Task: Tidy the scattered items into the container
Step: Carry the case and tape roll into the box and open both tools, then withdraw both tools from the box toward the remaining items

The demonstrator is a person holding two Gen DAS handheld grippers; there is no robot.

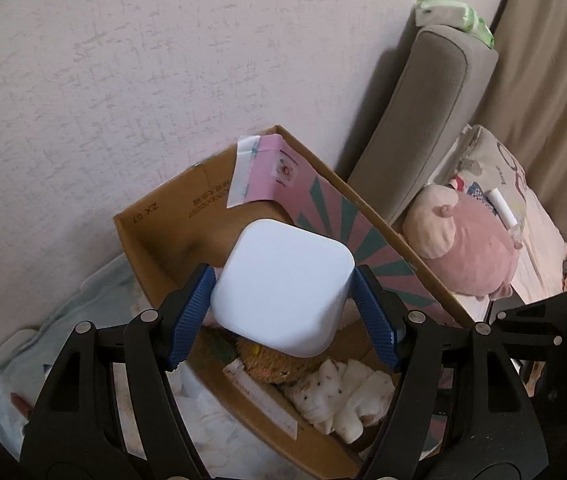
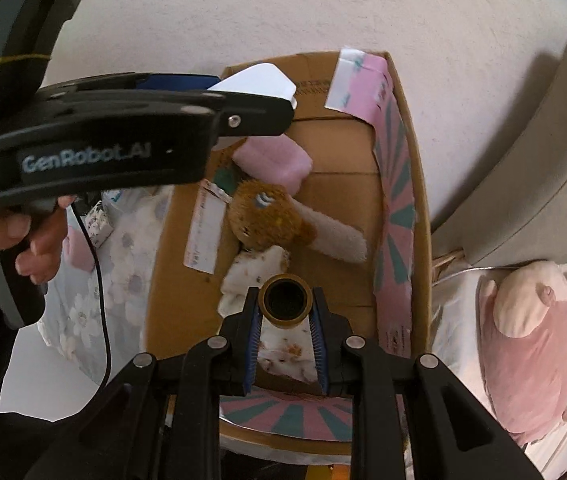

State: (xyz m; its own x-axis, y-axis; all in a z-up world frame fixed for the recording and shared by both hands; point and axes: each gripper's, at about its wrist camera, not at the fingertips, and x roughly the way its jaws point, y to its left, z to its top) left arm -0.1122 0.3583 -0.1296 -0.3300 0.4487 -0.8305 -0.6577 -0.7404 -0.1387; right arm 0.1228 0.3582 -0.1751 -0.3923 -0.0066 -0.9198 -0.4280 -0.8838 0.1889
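White plastic fills your left gripper [image 1: 281,312]: a rounded, square-faced white box [image 1: 283,286] is clamped between the blue pads [image 1: 187,316], one pad on each of two opposite sides. Its broad face is turned toward the camera and its depth runs away along the fingers; you cannot tell from here which dimension is longest. Beyond the fingertips lies the open cardboard box [image 1: 151,236], with a brown plush toy [image 1: 279,364] and a folded spotted cloth [image 1: 343,396] on its floor.

Your right gripper [image 2: 286,336] is clenched on a brown tube [image 2: 286,300], pads against its two sides. The tube's long axis follows the fingers, its open mouth aimed back at the camera. It hangs over the box interior, just short of the plush toy.
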